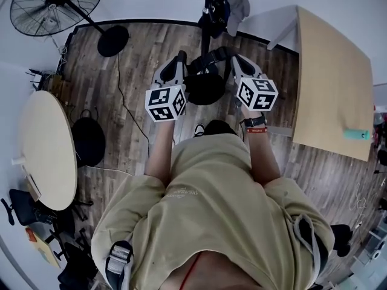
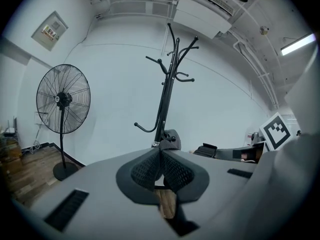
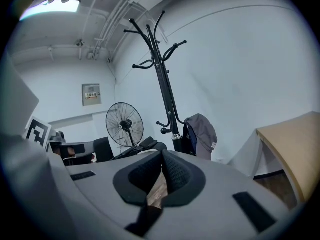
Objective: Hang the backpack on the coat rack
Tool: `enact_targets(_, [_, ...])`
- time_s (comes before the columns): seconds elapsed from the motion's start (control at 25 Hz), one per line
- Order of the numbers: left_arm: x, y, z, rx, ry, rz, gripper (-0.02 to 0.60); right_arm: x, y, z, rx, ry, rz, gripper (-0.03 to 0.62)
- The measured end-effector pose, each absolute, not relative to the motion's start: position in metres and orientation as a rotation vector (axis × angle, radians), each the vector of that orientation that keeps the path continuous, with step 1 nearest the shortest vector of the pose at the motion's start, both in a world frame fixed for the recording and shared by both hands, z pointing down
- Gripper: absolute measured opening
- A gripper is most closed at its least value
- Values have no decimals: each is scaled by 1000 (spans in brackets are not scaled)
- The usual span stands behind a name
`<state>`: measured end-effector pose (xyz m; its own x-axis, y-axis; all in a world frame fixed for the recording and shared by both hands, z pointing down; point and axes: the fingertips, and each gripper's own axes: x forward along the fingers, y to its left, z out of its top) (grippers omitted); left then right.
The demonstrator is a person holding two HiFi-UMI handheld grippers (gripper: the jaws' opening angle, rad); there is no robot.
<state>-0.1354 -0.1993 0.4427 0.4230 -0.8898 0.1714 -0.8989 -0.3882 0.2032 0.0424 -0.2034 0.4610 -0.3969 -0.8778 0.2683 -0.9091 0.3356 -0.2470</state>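
Observation:
A black backpack [image 1: 204, 88] hangs between my two grippers, in front of the person's chest. Its straps arch from one gripper's tips to the other's. My left gripper [image 1: 180, 58] is shut at the backpack's left, my right gripper [image 1: 234, 58] at its right. In the left gripper view the pads [image 2: 150, 166] meet, with a black strap [image 2: 205, 150] just to their right. In the right gripper view the pads [image 3: 175, 171] also meet, a strap [image 3: 140, 146] beside them. The pinch points are hidden. The black coat rack [image 1: 207, 17] stands just beyond, upright, its hooks [image 2: 172, 59] bare at the top.
A grey cap [image 1: 237, 5] and a dark item hang on a low hook of the rack [image 3: 162, 79]. A standing fan [image 1: 54, 5] is at the far left. A round table [image 1: 45, 150] lies left and a rectangular table [image 1: 332, 83] right, over wooden floor.

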Motion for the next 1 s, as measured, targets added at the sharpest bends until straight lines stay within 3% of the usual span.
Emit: enact_targets(1.0, [-123, -326, 424, 2384, -1636, 41, 26, 42, -338, 438, 1572, -2582, 527, 18])
